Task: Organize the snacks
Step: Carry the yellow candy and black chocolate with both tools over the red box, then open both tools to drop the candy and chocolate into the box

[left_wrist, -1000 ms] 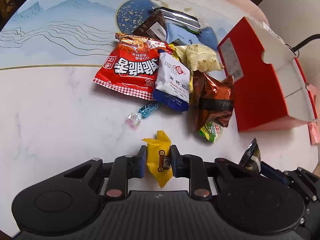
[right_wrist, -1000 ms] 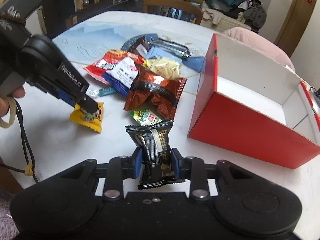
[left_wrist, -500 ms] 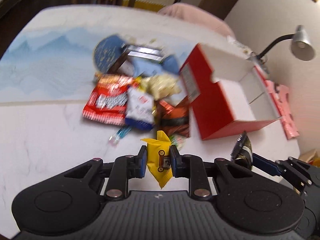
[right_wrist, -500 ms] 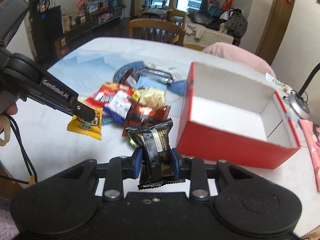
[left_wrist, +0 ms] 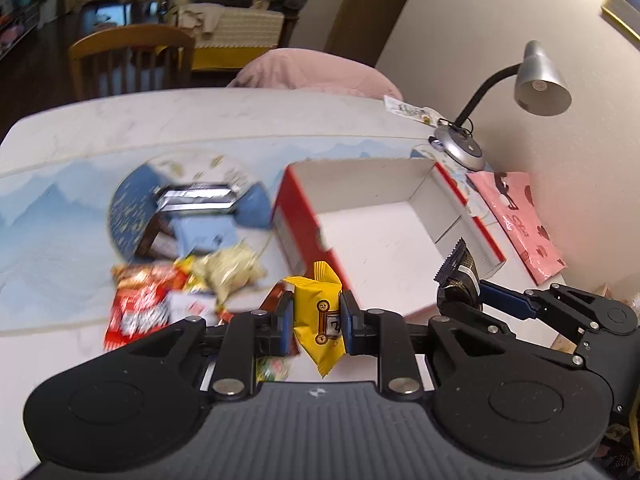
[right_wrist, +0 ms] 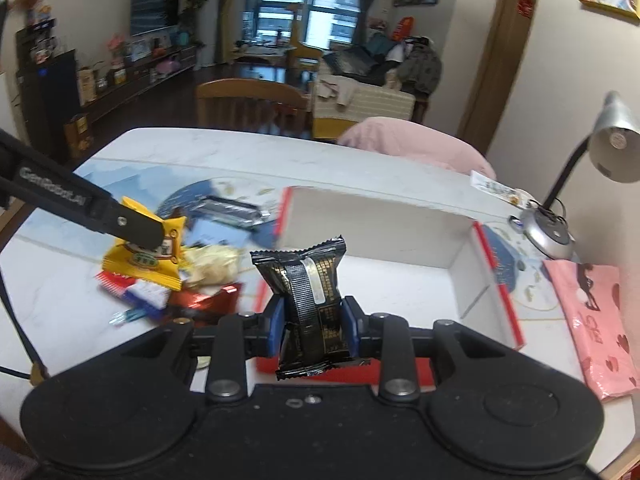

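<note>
Two packets held aloft, one per claw. Left gripper (left_wrist: 316, 317) pinching a yellow snack packet (left_wrist: 319, 317), pads pressed on both its sides — raised above the near left corner of the red box (left_wrist: 294, 216). Right gripper (right_wrist: 313, 325) clamped on a black snack packet (right_wrist: 311, 300), upright, over the box's near wall. Red outside, white inside, open top, standing on the white table (right_wrist: 240, 152). Left of the box, a loose snack pile (left_wrist: 180, 264), blurred. Right of the box, a pink bag (right_wrist: 592, 320); beyond that, a grey desk lamp (right_wrist: 612, 148).
</note>
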